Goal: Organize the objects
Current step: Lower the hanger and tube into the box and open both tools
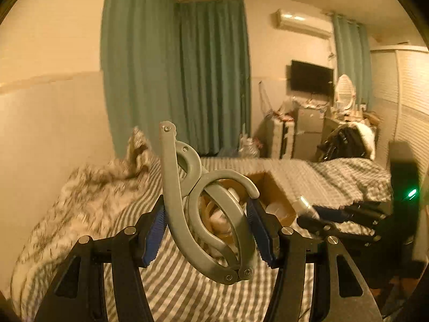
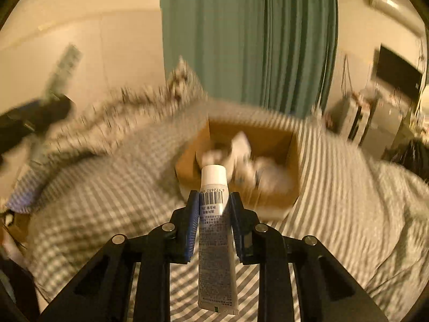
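right hand-held gripper [image 2: 214, 209] around barcoded tube [image 2: 216, 241]

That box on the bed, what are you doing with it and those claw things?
Someone is tidying up with two claws. The left claw grips a folded grey hanger, and the right claw pinches a white tube, cap pointing forward. Both are held up over the striped bed, near the cardboard box, which already has some white things inside.

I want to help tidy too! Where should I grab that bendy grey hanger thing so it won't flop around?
Probably across its folded middle, from below, as the left gripper does: the folding hanger stands upright with its curved arms bunched there. The long arm with the screw sticks up loose, so grabbing that end could let it swing.
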Available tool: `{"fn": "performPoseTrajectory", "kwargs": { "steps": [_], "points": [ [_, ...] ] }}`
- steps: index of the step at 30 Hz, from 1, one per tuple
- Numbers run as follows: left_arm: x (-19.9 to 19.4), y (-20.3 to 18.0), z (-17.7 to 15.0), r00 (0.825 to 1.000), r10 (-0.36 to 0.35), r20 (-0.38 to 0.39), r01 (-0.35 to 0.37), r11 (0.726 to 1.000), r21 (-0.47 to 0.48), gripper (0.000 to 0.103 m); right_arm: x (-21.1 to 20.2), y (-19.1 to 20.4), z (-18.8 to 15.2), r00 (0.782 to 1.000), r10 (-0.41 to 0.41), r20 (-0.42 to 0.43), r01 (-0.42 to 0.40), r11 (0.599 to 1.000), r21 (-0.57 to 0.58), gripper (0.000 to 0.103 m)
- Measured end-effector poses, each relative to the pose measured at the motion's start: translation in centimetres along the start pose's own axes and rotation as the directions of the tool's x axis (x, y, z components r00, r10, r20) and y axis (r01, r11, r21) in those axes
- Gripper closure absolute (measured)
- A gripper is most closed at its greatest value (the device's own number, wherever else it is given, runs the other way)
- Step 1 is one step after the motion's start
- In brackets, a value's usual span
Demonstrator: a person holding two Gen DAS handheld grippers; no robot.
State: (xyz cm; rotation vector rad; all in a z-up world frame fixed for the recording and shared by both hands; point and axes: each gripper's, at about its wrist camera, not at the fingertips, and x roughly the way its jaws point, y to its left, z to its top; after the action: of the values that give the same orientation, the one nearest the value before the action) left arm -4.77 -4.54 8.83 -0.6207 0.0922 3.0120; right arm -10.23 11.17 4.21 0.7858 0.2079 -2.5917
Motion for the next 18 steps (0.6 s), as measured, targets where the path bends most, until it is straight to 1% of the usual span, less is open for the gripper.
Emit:
{"fn": "performPoseTrajectory", "kwargs": {
  "steps": [3, 5, 7, 9, 11, 14, 18],
  "points": [
    [0.2, -0.7, 2.2, 0.999, -0.028, 0.017, 0.028, 0.999, 0.026, 0.043, -2.7, 0.2, 3.0, 0.998, -0.003, 0.069, 0.004, 1.0, -0.013, 0.081],
    [0.7, -1.2, 3.5, 0.998, -0.062, 0.017, 0.061, 0.997, 0.038, 0.043, -4.1, -0.3, 4.5, 0.995, -0.002, 0.101, 0.003, 1.0, -0.015, 0.081],
    [1.7, -1.5, 4.5, 0.997, -0.081, 0.008, 0.081, 0.996, 0.04, 0.043, -4.8, -0.9, 5.7, 0.992, -0.005, 0.124, 0.006, 1.0, -0.011, 0.081],
    [3.1, -1.8, 5.3, 0.996, -0.094, -0.006, 0.095, 0.994, 0.05, 0.043, -4.7, -1.6, 6.9, 0.991, -0.005, 0.134, 0.005, 1.0, 0.002, 0.081],
    [5.2, -2.0, 5.8, 0.992, -0.118, -0.037, 0.119, 0.992, 0.051, 0.043, -4.5, -2.7, 7.5, 0.991, -0.003, 0.135, 0.0, 1.0, 0.023, 0.081],
    [8.8, -2.3, 5.9, 0.986, -0.138, -0.099, 0.143, 0.989, 0.047, 0.043, -1.9, -4.2, 8.8, 0.992, -0.017, 0.121, 0.01, 0.999, 0.053, 0.081],
    [14.7, -2.4, 5.2, 0.974, -0.133, -0.186, 0.143, 0.989, 0.037, 0.043, 2.7, -6.4, 9.9, 0.997, -0.019, 0.077, 0.013, 0.996, 0.089, 0.081]
  ]
}}
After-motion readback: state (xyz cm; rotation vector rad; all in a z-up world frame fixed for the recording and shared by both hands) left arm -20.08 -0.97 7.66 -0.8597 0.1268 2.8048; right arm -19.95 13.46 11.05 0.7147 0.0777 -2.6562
